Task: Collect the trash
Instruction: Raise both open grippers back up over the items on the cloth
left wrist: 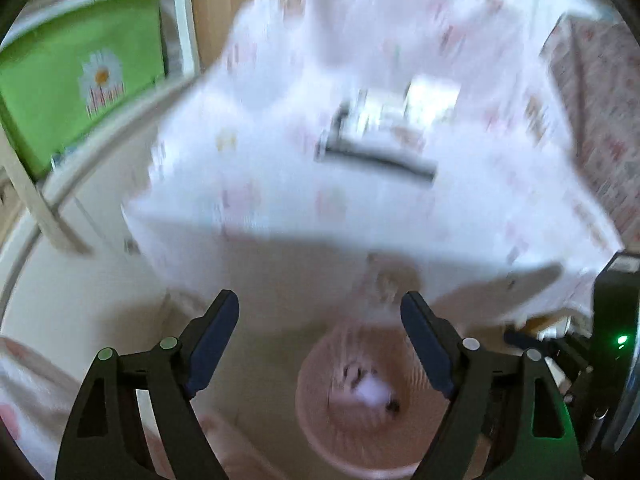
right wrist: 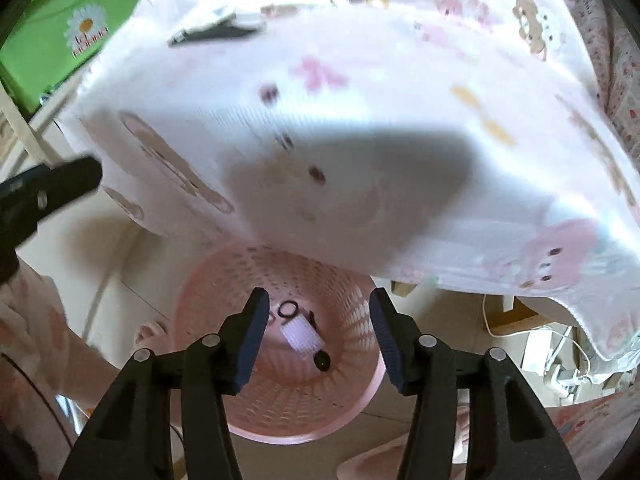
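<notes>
Scanning left to right: a green storage box (left wrist: pixel 76 72) with a daisy print is seen far left, off the table. The left gripper (left wrist: pixel 320 336) is spread wide, nothing held between its fingers. Its view is heavily motion-blurred. The pink basket (left wrist: pixel 320 420) sits low on the floor, just right of that gripper's centreline, below the edge of the table (left wrist: pixel 280 208), which is covered by a white patterned cloth. Remaining trash (left wrist: pixel 380 136) is seen on the tabletop, well apart from the fingers and up-frame: a dark strip with pale scraps behind it, long axis roughly left-right across the table; detail cannot be resolved through blur. The right gripper (right wrist: pixel 316 336) is also open, empty, and held directly above the basket mouth; inside, a white ribbed piece (right wrist: pixel 302 338), a black ring (right wrist: pixel 288 309) and a small dark cap (right wrist: pixel 321 361) are already lying on the bottom. From the right view, the tabletop trash lies far up and left. Judged: a drop looks complete; the left gripper appears nearer the strip, so a reach forward over the table edge, with fingers set across the strip's short axis, is called for.
</notes>
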The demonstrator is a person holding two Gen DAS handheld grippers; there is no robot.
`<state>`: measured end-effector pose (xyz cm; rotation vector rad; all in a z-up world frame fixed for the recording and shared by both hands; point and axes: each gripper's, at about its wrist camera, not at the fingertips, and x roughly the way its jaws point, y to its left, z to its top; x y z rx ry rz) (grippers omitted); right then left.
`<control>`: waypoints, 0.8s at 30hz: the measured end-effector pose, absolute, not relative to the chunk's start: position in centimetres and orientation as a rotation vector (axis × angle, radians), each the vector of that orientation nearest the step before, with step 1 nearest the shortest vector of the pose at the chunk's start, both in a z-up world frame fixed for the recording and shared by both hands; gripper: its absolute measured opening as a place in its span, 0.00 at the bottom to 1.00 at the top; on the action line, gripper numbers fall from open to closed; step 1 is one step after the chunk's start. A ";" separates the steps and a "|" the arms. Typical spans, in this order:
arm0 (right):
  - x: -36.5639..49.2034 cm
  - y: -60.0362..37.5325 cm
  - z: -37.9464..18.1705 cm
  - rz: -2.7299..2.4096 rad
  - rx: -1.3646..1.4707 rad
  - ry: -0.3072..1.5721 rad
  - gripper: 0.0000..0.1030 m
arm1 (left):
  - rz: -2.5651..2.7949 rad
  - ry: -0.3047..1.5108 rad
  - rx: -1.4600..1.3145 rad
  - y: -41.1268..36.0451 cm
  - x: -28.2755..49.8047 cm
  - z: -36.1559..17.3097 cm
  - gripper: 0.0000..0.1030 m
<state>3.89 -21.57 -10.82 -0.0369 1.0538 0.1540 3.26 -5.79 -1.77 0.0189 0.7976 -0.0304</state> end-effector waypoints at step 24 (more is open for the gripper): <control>-1.2 -19.4 -0.1 0.173 -0.178 0.605 0.84 | -0.041 0.478 -0.064 -3.8 0.4 8.0 0.99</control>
